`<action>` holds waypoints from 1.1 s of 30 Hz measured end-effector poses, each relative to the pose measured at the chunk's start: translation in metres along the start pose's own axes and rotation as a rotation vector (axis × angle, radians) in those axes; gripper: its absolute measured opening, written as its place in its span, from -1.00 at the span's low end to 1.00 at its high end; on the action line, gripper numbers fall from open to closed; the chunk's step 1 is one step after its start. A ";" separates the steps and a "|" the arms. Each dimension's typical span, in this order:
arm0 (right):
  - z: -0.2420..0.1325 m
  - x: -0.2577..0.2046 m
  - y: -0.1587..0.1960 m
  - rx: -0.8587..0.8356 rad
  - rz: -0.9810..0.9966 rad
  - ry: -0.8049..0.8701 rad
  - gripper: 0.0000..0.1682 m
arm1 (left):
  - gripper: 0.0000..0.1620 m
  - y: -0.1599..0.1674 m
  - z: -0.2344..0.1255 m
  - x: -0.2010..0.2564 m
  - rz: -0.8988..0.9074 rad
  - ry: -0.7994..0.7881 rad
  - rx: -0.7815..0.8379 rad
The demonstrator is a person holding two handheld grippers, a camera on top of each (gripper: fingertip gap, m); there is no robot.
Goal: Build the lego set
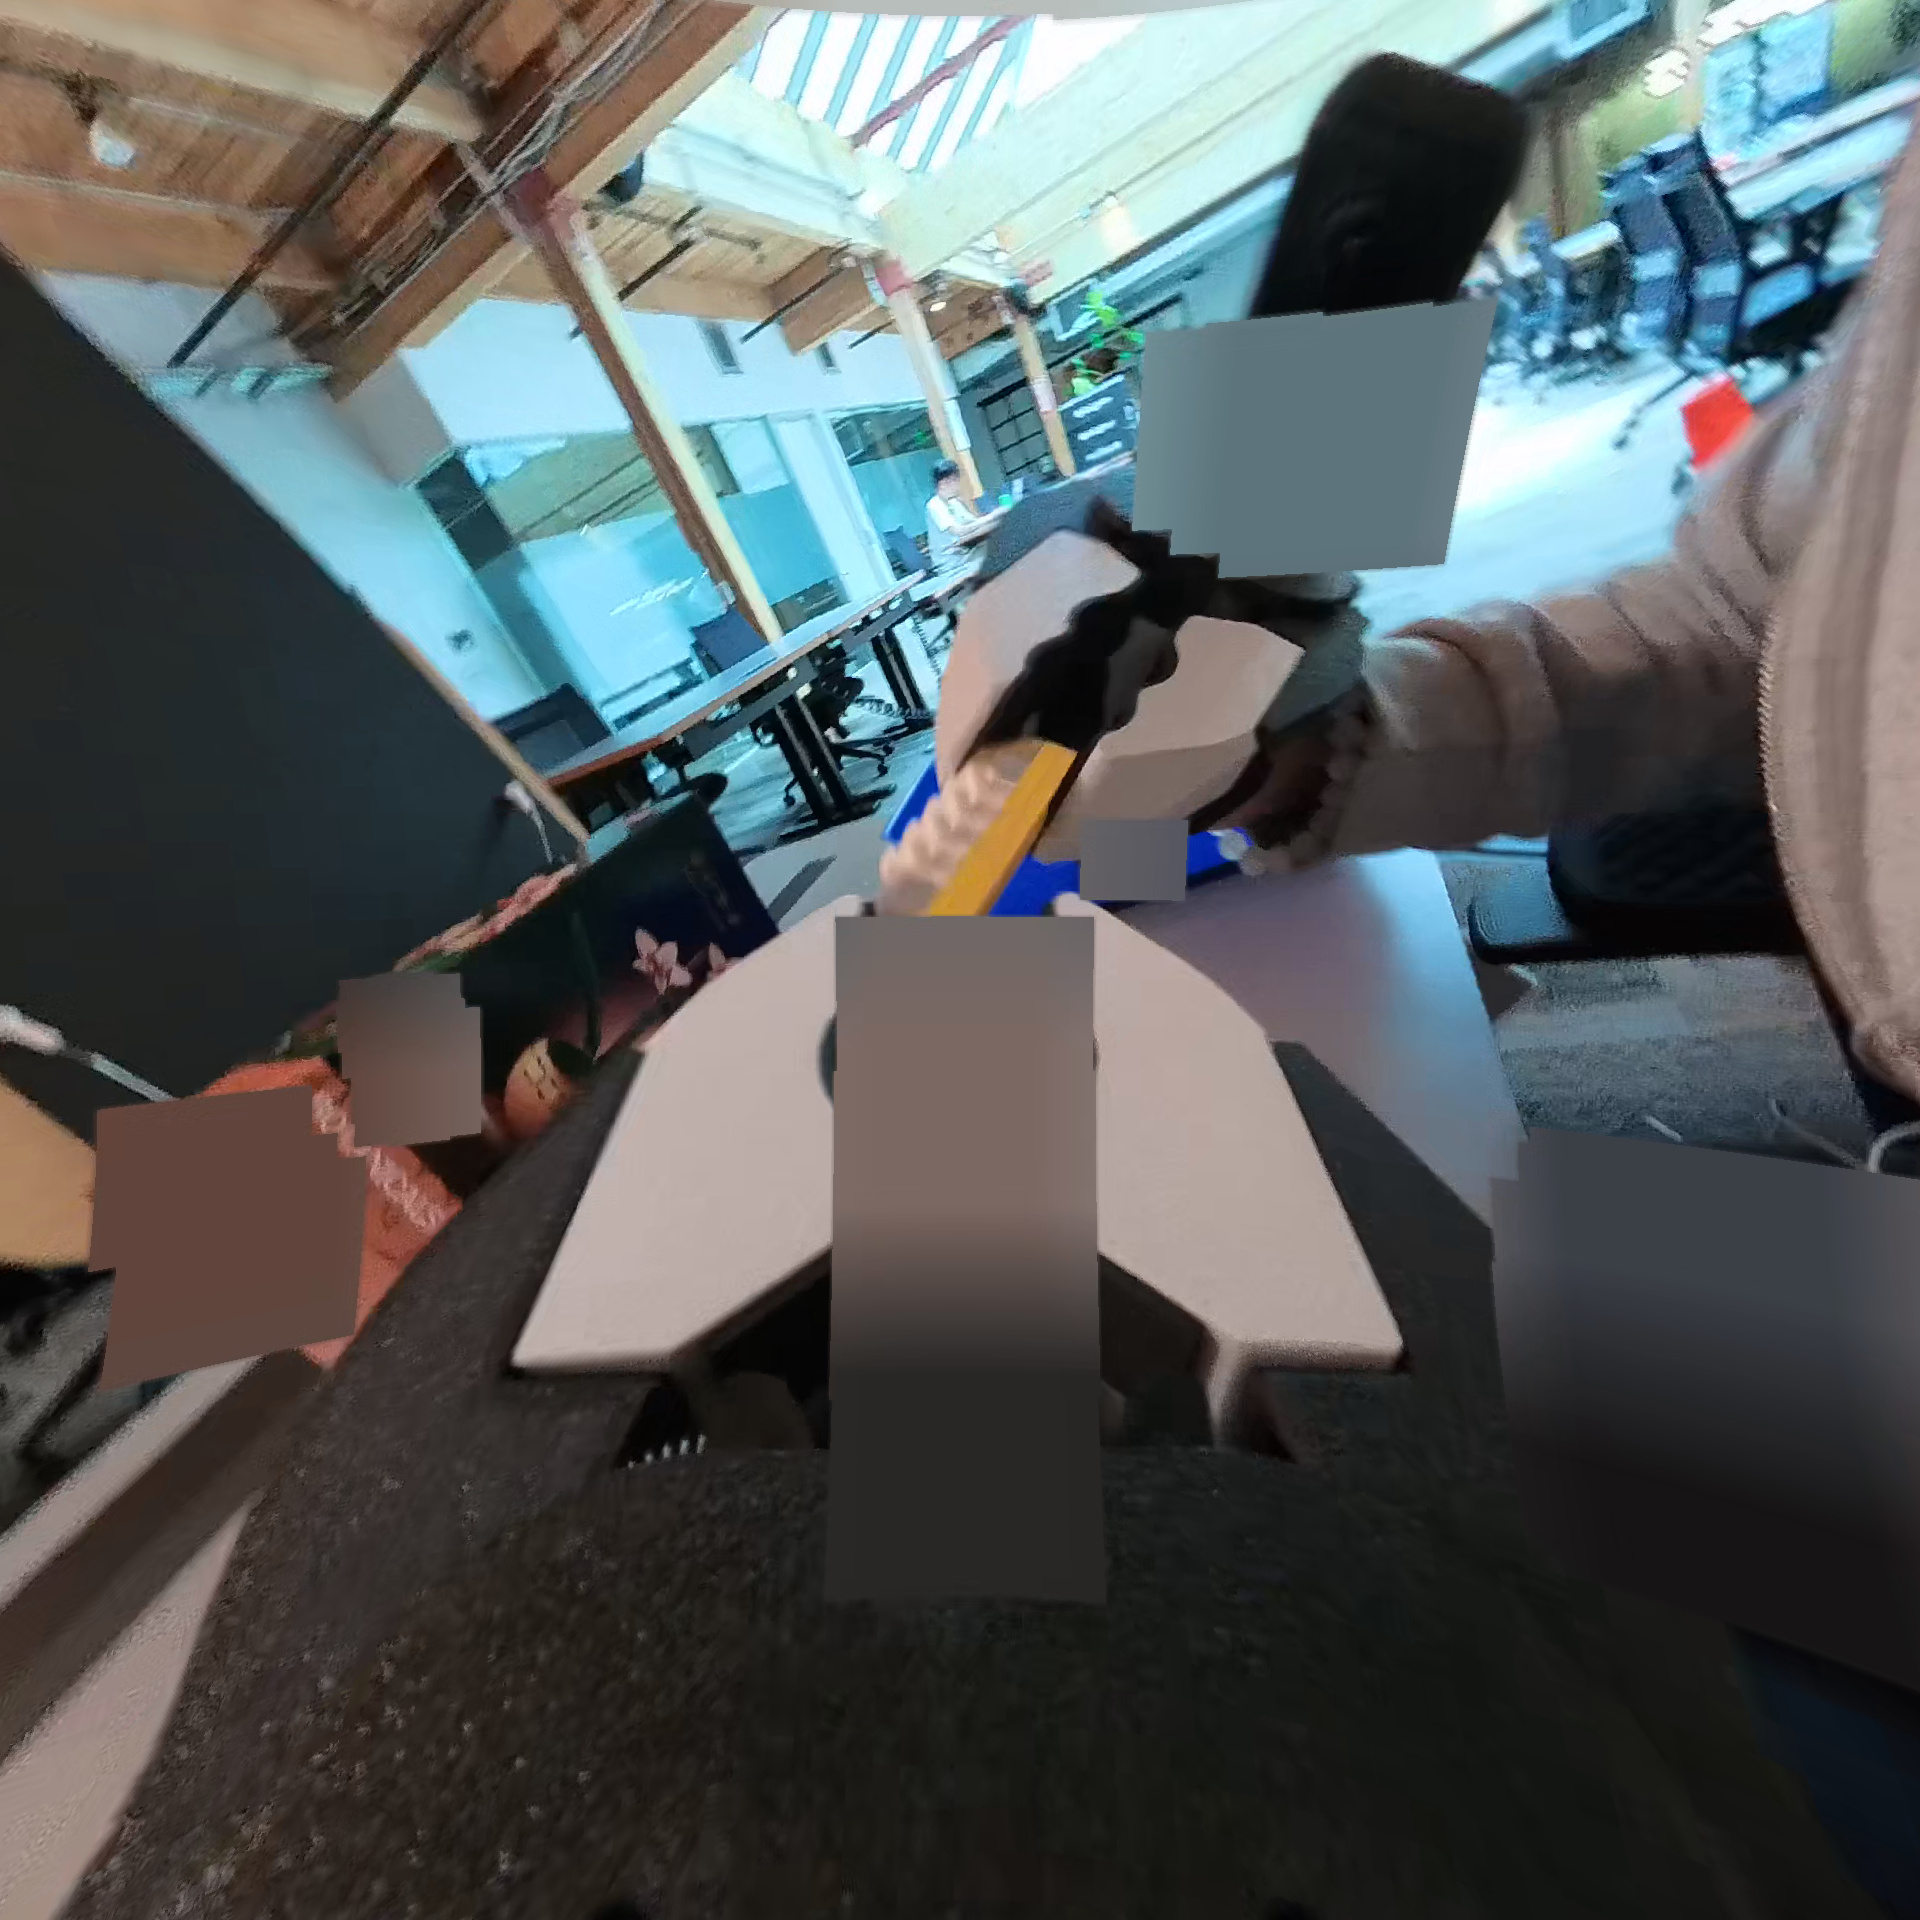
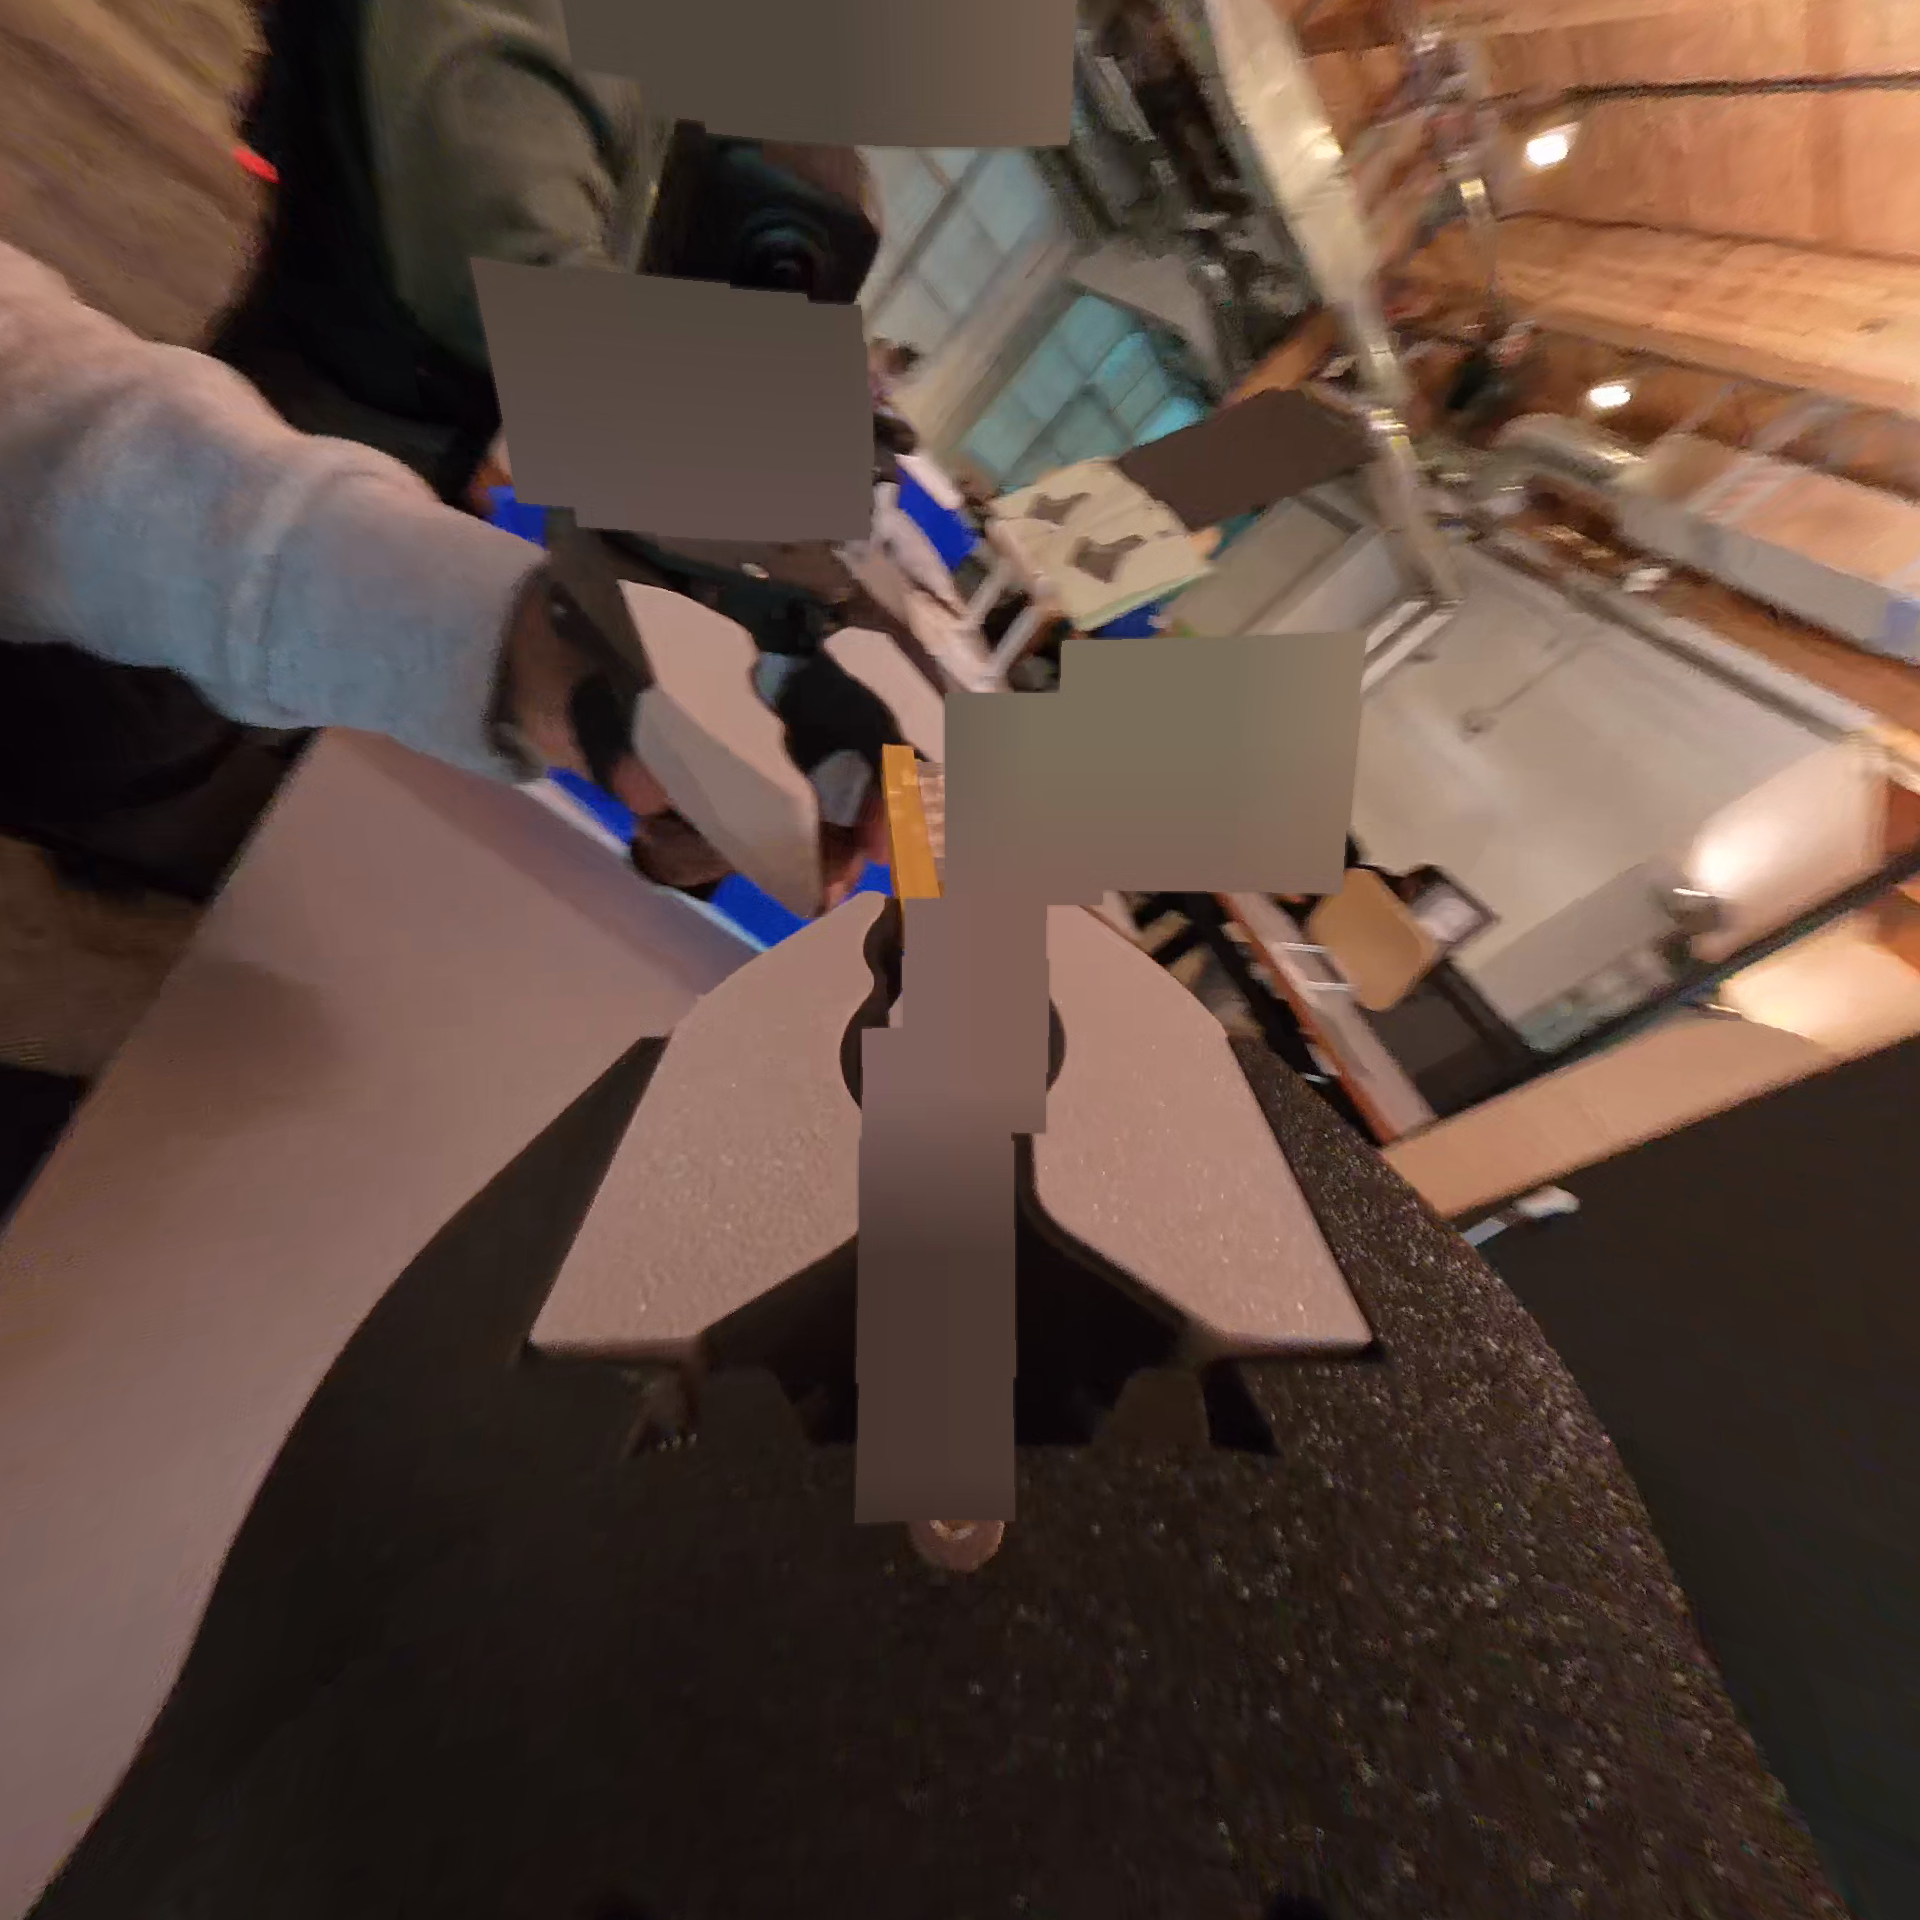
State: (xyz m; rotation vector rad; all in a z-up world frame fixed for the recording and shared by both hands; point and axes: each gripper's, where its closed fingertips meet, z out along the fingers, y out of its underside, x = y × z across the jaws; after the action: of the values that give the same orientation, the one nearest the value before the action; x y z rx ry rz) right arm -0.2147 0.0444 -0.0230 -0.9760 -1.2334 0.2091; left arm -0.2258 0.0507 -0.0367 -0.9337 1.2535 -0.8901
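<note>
A lego assembly, a tan studded plate (image 1: 940,831) with a yellow plate (image 1: 1013,821) along its side, hangs in the air between both grippers. My left gripper (image 1: 966,909) is shut on its near end; a blurred patch hides the gap between the fingers. My right gripper (image 1: 1023,769) shows farther off, shut on the far end, black pads on the piece. In the right wrist view the yellow plate (image 2: 909,821) runs into my right gripper (image 2: 966,914). The left gripper (image 2: 862,831) reaches in from the left.
A blue tray (image 1: 1216,857) lies on the white table (image 1: 1299,987) just behind the assembly; it also shows in the right wrist view (image 2: 758,904). A dark flowered box (image 1: 686,904) and a black panel (image 1: 208,675) stand left. A person's sleeve (image 1: 1558,707) is at right.
</note>
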 end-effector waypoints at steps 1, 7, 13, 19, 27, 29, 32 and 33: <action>-0.002 0.007 0.002 -0.013 -0.033 0.071 -0.82 | -0.53 0.003 0.000 -0.003 -0.069 -0.014 -0.008; 0.000 0.003 -0.003 -0.053 -0.371 0.353 -0.82 | -0.69 -0.012 0.006 0.007 -0.825 0.154 0.296; 0.000 -0.002 -0.008 -0.002 -0.297 0.407 -0.82 | -0.90 -0.025 0.001 0.006 -0.950 0.226 0.490; -0.001 -0.032 -0.015 0.078 -0.294 0.216 -0.62 | -0.92 -0.026 -0.009 0.018 -0.987 0.398 0.469; -0.026 -0.033 -0.032 0.255 -0.032 -0.472 -0.67 | -0.91 -0.009 -0.042 0.086 -1.075 1.004 0.069; -0.016 -0.049 -0.028 0.169 -0.200 -0.608 -0.66 | -0.91 -0.008 -0.047 0.099 -1.116 1.129 -0.010; -0.003 -0.074 -0.032 0.165 -0.366 -0.731 -0.66 | -0.91 -0.006 -0.051 0.112 -1.165 1.260 -0.091; 0.000 -0.080 -0.031 0.160 -0.414 -0.764 -0.67 | -0.91 -0.005 -0.051 0.116 -1.171 1.287 -0.113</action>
State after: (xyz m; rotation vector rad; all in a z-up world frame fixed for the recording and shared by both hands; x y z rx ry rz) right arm -0.2549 -0.0238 -0.0568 -0.4782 -2.0492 0.3635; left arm -0.2650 -0.0625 -0.0775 -1.2119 1.7562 -2.6423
